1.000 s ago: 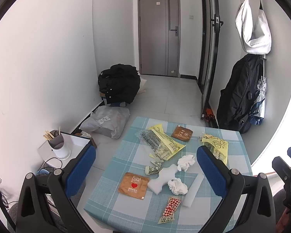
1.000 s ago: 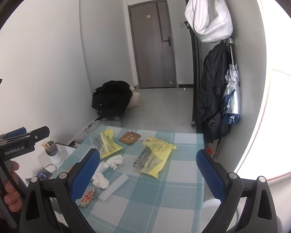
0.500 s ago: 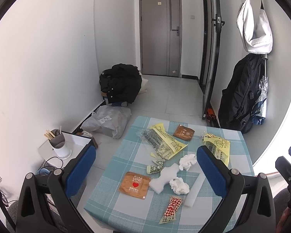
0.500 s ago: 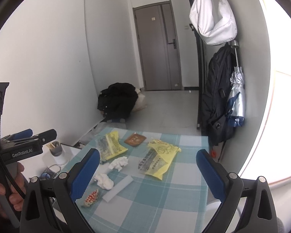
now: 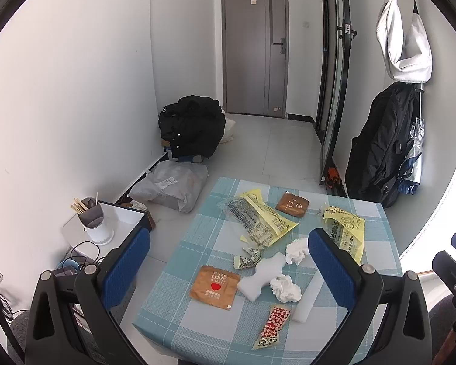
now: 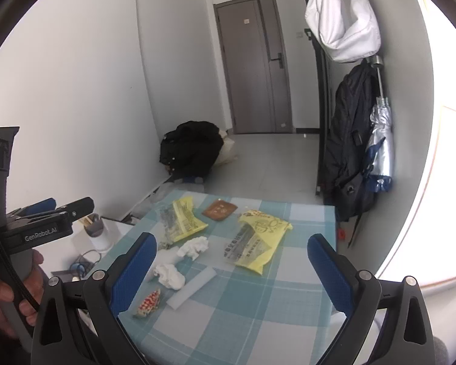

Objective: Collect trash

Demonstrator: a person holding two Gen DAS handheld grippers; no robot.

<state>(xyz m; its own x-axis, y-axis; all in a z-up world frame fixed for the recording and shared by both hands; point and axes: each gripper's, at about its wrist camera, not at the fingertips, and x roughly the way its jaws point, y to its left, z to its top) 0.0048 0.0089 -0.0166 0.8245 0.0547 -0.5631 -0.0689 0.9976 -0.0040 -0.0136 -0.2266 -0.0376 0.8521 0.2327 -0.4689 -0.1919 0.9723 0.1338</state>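
Tongs are held wide open on both sides, with nothing between the blue pads: the left gripper [image 5: 229,263] and the right gripper [image 6: 232,261] are each poised above the table [image 5: 377,213], apart from everything on it. The left gripper is also seen from the right wrist view, gripped by a hand [image 6: 3,292] at the table's left side. The table is covered by a blue-and-white checked cloth, and the trash is scattered over it. Near the table's front edge a red-and-white sachet [image 5: 270,324] is found, with a long white foam strip [image 5: 307,298] just beside it. A crumpled tissue [image 5: 285,287] is seen between that strip and a white foam block [image 5: 260,278], and touching the block. An orange packet with a heart [image 5: 215,286] lies toward the table's left front. A second crumpled tissue [image 5: 296,251] sits around the middle of the table, with a small crumpled wrapper [image 5: 247,258] to its left. A yellow printed bag [image 5: 258,219] is spread toward the table's far side, a brown packet [image 5: 291,205] lies beside it, and another yellow bag [image 5: 346,231] rests toward the table's right edge. Beyond the table's left side, on the floor, a grey plastic sack [image 5: 170,185] and a black jacket [image 5: 191,129] are seen; a black backpack [image 5: 380,143] hangs past the table's far right corner.
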